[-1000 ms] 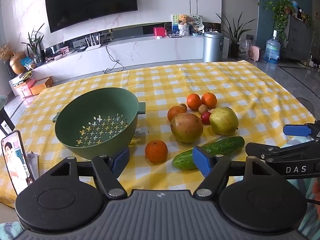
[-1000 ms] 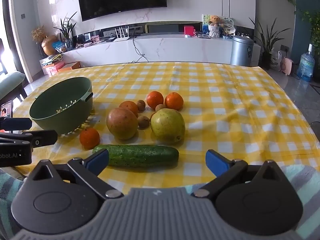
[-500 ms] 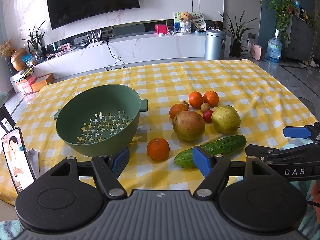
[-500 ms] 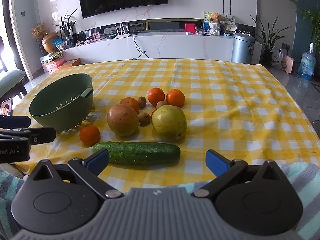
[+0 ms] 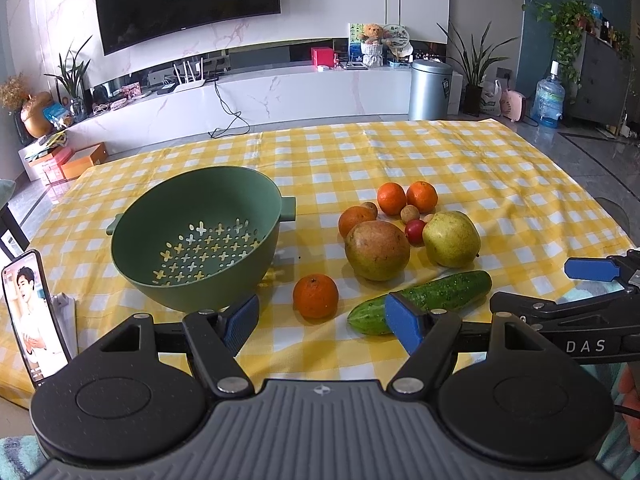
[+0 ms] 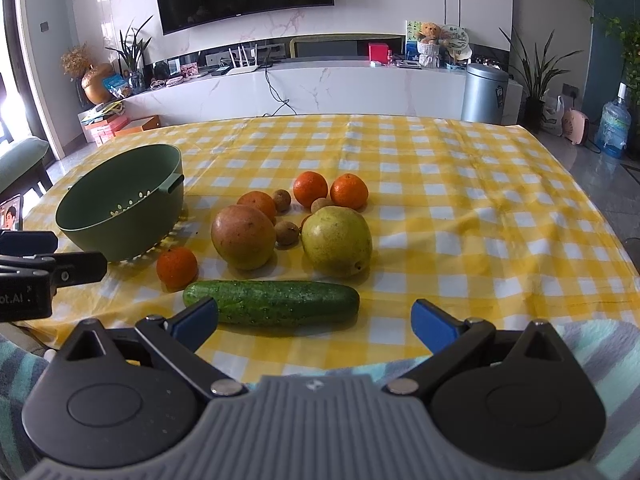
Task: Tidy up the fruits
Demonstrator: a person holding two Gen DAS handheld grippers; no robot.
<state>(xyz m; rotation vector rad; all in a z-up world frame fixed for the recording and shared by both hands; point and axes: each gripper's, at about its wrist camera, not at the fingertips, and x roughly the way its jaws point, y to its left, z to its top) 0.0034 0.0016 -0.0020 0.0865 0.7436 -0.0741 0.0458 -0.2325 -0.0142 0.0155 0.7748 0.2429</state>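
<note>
A green colander (image 5: 192,240) is seen standing upright on the left of a surface covered by a yellow checked cloth (image 6: 460,200), with nothing inside it. To its right the fruit is gathered in a loose cluster: a reddish-green round fruit (image 6: 243,237) and a yellow-green pear-like fruit (image 6: 336,241) are set side by side, with three oranges (image 6: 310,189) and several small brown fruits (image 6: 286,233) behind and between them, and a small red fruit (image 5: 415,232) is tucked between the two large ones. A fourth orange (image 5: 315,295) is placed apart, just beside the colander's near side. A cucumber (image 6: 272,303) is laid lengthwise nearest the edge. The left gripper (image 5: 322,324) is held low before the lone orange, its fingers spread and grasping nothing. The right gripper (image 6: 316,322) is held just short of the cucumber, its fingers likewise released and wide apart.
</note>
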